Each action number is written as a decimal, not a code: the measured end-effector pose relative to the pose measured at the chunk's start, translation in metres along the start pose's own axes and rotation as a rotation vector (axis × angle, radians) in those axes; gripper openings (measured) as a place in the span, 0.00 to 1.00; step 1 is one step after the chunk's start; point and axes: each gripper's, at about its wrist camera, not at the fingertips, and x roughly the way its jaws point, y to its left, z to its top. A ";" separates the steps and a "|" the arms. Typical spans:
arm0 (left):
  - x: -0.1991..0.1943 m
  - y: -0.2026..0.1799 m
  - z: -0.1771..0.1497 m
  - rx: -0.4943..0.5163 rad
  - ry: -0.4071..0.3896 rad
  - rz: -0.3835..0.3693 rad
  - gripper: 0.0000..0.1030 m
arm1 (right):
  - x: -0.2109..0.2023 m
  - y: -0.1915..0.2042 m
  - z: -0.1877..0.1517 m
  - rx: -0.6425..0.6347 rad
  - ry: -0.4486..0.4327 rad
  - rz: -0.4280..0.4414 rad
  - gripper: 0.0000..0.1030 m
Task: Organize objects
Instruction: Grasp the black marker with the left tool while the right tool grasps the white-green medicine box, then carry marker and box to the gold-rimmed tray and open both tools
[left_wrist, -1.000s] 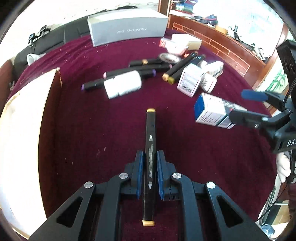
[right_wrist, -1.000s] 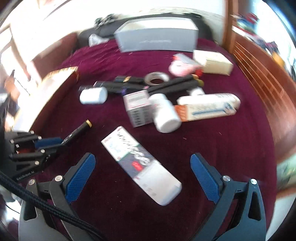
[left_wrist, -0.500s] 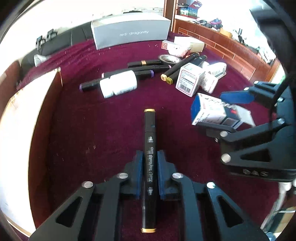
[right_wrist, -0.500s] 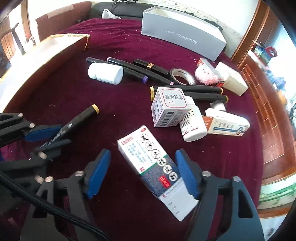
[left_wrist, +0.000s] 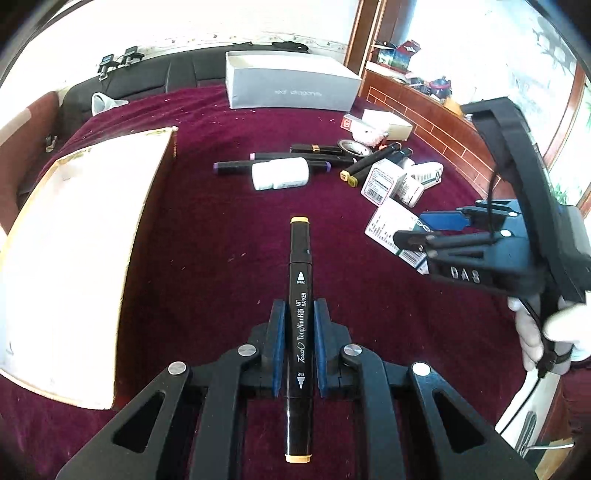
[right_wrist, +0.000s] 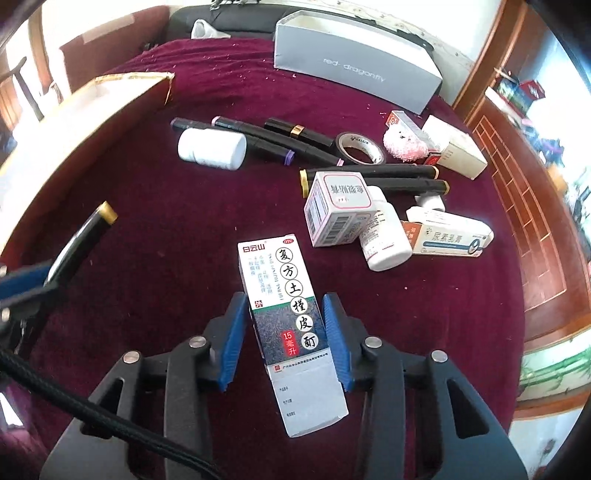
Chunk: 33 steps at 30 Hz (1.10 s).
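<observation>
Fingers (right_wrist: 284, 332) nearer around medicine box (right_wrist: 286, 306)

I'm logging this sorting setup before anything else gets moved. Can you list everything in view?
art marker: 1, black with yellow caps, clamped in left gripper
medicine carton: 1, white and dark, between right gripper's pads
loose markers: several, black, mid cloth
pill bottles: 2, white
small cartons: several, white, right cluster
tape roll: 1, black
grey box: 1, far edge
white box: 1, open, left
cloth: maroon
left gripper: shut
right gripper: closing
hand: gloved
</observation>
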 end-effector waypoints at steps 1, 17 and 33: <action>-0.004 0.003 -0.002 -0.010 -0.005 -0.005 0.11 | 0.001 -0.001 0.001 0.011 0.000 -0.001 0.39; -0.080 0.044 -0.007 -0.103 -0.110 0.026 0.11 | -0.049 0.009 0.007 0.102 -0.064 0.072 0.31; -0.127 0.139 0.139 -0.153 -0.137 0.233 0.11 | -0.096 0.101 0.170 0.214 -0.110 0.502 0.31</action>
